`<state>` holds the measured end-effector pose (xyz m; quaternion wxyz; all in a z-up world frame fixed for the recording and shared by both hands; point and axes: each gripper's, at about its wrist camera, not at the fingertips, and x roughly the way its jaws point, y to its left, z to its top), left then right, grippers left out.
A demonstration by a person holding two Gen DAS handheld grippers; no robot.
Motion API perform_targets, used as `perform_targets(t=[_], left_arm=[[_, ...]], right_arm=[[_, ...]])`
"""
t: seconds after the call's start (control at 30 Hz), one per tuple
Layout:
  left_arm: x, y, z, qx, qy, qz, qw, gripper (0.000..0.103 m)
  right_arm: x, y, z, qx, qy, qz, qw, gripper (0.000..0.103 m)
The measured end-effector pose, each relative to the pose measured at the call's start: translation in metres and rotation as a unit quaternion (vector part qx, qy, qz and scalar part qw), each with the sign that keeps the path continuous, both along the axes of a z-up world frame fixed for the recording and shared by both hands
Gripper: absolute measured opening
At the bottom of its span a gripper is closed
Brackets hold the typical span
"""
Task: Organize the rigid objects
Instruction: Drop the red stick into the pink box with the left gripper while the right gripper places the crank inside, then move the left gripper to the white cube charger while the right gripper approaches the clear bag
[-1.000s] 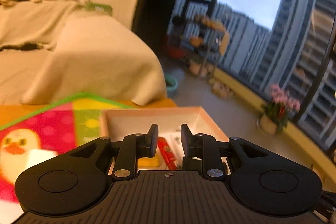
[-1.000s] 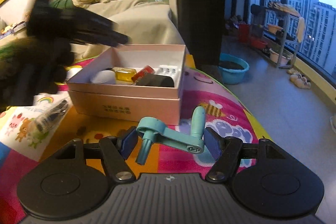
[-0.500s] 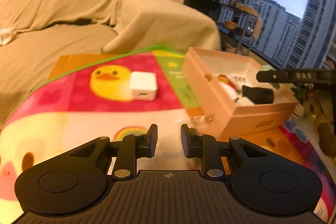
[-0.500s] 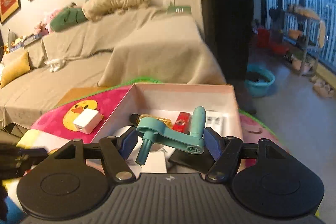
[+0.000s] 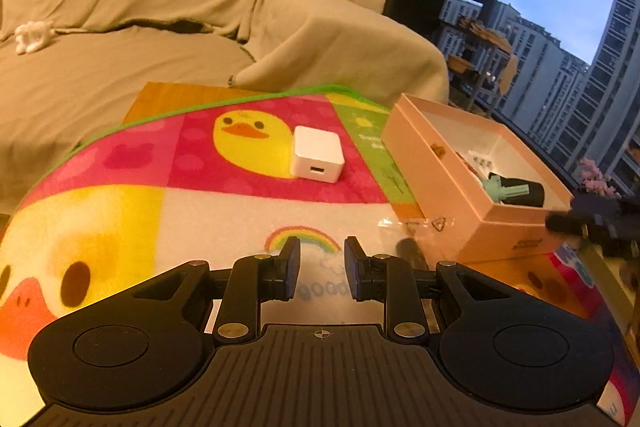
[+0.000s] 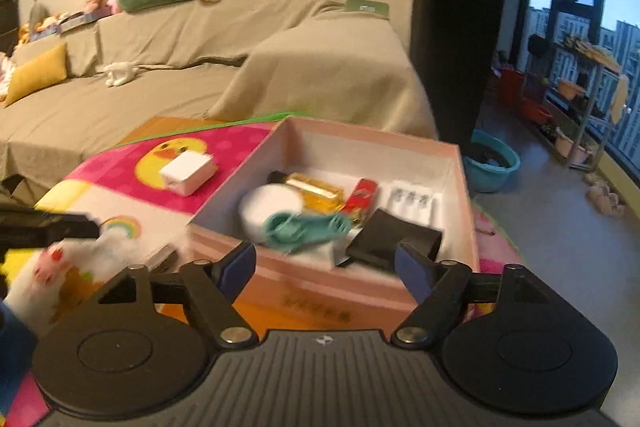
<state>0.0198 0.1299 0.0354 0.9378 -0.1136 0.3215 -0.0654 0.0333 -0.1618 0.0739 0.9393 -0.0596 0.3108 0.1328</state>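
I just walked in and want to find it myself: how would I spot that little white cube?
Look at the bright play mat in front of the beige sofa. Left of the pink box, the white cube sits on the yellow duck picture, the only loose white block, with one small port.

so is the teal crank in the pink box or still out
In. The teal crank lies inside the pink box on the other items, clear of the opening right tool.

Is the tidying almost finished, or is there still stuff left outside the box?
Nearly. The box already holds a bottle, a red thing, a black case and the teal crank, just let go as the right gripper opens. The left gripper holds nothing. Still out on the mat: the white cube and a clear bag.
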Motion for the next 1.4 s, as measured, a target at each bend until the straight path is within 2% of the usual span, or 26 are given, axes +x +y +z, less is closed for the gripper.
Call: perform_targets(t=[0.1, 0.23, 0.4, 0.5, 0.57, 0.63, 0.77, 0.83, 0.9, 1.0, 1.17, 1.23, 1.3, 1.37, 1.4], left_arm=[[0.006, 0.001, 0.004, 0.007, -0.006, 0.010, 0.9999, 0.027], [0.016, -0.003, 0.014, 0.011, -0.004, 0.015, 0.9998, 0.027], [0.015, -0.028, 0.012, -0.020, 0.036, -0.062, 0.9972, 0.027], [0.011, -0.050, 0.009, -0.012, 0.046, -0.090, 0.9948, 0.027], [0.012, -0.062, 0.007, 0.008, 0.049, -0.097, 0.9940, 0.027], [0.014, -0.066, 0.007, 0.021, 0.044, -0.088, 0.9950, 0.027], [0.023, -0.048, 0.017, 0.000, 0.018, -0.026, 0.9995, 0.027], [0.027, -0.036, 0.023, -0.001, 0.008, 0.009, 0.9999, 0.027], [0.035, -0.027, 0.027, 0.007, 0.005, 0.033, 0.9994, 0.027], [0.047, -0.020, 0.029, 0.021, 0.005, 0.048, 0.9986, 0.027], [0.057, -0.024, 0.022, 0.040, 0.017, 0.041, 0.9982, 0.027], [0.058, -0.027, 0.017, 0.048, 0.024, 0.034, 0.9980, 0.027], [0.059, -0.029, 0.009, 0.052, 0.036, 0.027, 0.9977, 0.027], [0.059, -0.031, 0.004, 0.056, 0.047, 0.015, 0.9972, 0.027], [0.058, -0.032, 0.003, 0.061, 0.050, 0.010, 0.9968, 0.027]], right_arm=[[-0.009, 0.011, -0.012, 0.008, 0.028, 0.030, 0.999, 0.081], [-0.022, 0.037, -0.030, -0.031, 0.017, 0.056, 0.998, 0.081], [-0.036, 0.047, -0.037, -0.040, 0.004, 0.077, 0.996, 0.081], [-0.035, 0.041, -0.040, -0.046, -0.002, 0.064, 0.997, 0.081], [-0.033, 0.034, -0.043, -0.043, 0.004, 0.051, 0.998, 0.081], [-0.031, 0.027, -0.045, -0.036, 0.012, 0.043, 0.998, 0.081], [-0.036, 0.018, -0.040, 0.001, 0.021, 0.044, 0.999, 0.081], [-0.039, 0.020, -0.032, 0.051, 0.033, 0.065, 0.996, 0.081], [-0.040, 0.033, -0.027, 0.070, 0.035, 0.097, 0.992, 0.081], [-0.030, 0.066, -0.029, 0.072, 0.043, 0.138, 0.987, 0.081], [-0.005, 0.104, -0.052, 0.075, 0.087, 0.143, 0.983, 0.081], [-0.007, 0.107, -0.056, 0.065, 0.080, 0.140, 0.985, 0.075], [-0.015, 0.105, -0.054, 0.041, 0.071, 0.147, 0.986, 0.043], [-0.024, 0.097, -0.051, 0.038, 0.076, 0.158, 0.984, 0.030], [-0.028, 0.090, -0.050, 0.035, 0.074, 0.157, 0.984, 0.030]])
